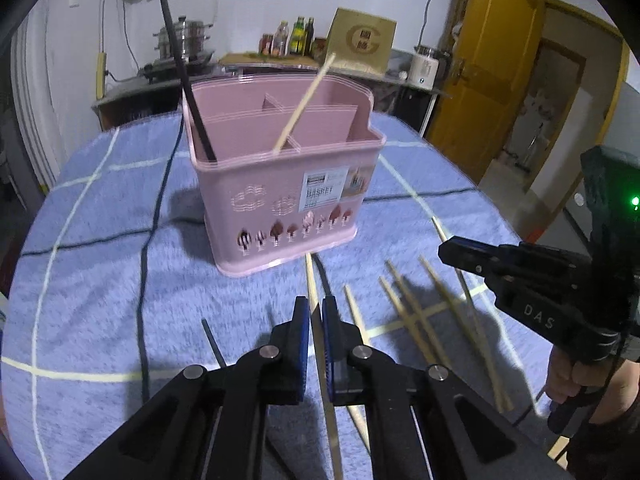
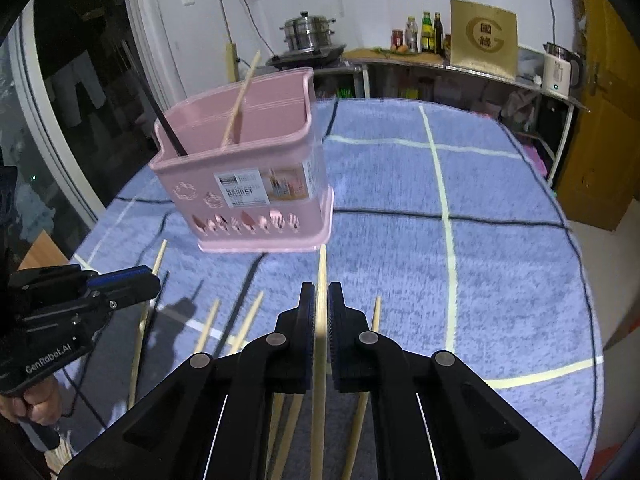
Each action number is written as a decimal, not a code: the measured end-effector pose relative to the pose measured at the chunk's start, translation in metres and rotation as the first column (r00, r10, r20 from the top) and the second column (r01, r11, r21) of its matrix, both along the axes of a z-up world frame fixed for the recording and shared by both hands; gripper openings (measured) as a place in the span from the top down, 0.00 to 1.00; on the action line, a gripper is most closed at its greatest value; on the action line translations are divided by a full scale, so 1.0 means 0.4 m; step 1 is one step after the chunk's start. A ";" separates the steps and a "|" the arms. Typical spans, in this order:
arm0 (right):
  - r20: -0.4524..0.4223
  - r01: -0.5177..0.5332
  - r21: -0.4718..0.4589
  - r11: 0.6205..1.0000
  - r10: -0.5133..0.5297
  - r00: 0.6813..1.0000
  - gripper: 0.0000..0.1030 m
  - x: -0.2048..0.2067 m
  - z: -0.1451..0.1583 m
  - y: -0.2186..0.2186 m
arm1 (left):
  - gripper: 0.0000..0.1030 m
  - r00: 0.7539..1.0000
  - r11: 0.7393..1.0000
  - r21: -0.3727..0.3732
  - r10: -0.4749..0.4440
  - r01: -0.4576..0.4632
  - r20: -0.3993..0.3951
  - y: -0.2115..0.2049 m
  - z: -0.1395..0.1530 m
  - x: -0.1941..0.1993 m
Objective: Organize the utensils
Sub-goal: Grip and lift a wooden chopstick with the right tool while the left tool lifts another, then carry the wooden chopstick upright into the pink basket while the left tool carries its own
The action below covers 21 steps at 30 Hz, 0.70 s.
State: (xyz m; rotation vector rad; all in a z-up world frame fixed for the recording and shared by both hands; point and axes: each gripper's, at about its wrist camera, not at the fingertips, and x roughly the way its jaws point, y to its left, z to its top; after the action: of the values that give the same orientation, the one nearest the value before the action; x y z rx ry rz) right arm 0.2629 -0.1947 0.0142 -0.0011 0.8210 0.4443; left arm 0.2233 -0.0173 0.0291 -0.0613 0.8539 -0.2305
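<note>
A pink utensil basket (image 1: pixel 280 188) (image 2: pixel 256 168) stands on the blue checked cloth, with a black chopstick (image 1: pixel 188 92) and a wooden chopstick (image 1: pixel 304 100) leaning in it. My left gripper (image 1: pixel 314 305) is shut on a wooden chopstick (image 1: pixel 309 276), lifted off the cloth in front of the basket. My right gripper (image 2: pixel 322 292) is shut on another wooden chopstick (image 2: pixel 322 264), which points at the basket's base. Each gripper shows in the other's view: the right gripper (image 1: pixel 444 250) and the left gripper (image 2: pixel 154 280). Several loose wooden chopsticks (image 1: pixel 404 316) (image 2: pixel 248 320) lie between them.
A black chopstick (image 1: pixel 212 344) lies on the cloth near my left fingers. Behind the table a counter (image 2: pixel 440 66) holds steel pots (image 2: pixel 308 32), bottles, a cardboard box and a white kettle (image 2: pixel 558 70). A yellow door (image 1: pixel 480 80) stands at the right.
</note>
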 end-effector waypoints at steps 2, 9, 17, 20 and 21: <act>0.025 0.003 0.011 1.000 -0.003 1.000 0.94 -0.008 0.029 -0.005 | 0.95 1.000 1.000 -0.008 -0.003 0.003 0.018 0.001 0.028 -0.004; 0.101 -0.002 0.036 0.999 -0.001 0.995 0.94 -0.036 0.111 -0.003 | 0.95 0.996 0.999 -0.032 -0.007 0.010 0.093 0.017 0.129 -0.022; 0.165 -0.015 0.054 0.998 0.006 0.986 0.94 -0.068 0.175 -0.004 | 0.96 0.985 0.999 -0.049 -0.003 0.012 0.175 0.035 0.228 -0.053; 0.175 -0.018 0.055 0.998 0.008 0.985 0.94 -0.075 0.182 -0.003 | 0.96 0.982 0.998 -0.055 -0.003 0.014 0.189 0.041 0.243 -0.061; 0.177 -0.018 0.056 0.998 0.008 0.984 0.94 -0.077 0.183 -0.003 | 0.96 0.982 0.998 -0.056 -0.003 0.014 0.189 0.043 0.246 -0.063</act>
State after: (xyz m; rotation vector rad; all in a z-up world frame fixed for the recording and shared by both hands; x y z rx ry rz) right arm 0.2319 -0.1958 0.0876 0.0068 0.6334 0.4726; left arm 0.1980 -0.0002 0.1275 -0.0883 0.6588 -0.2645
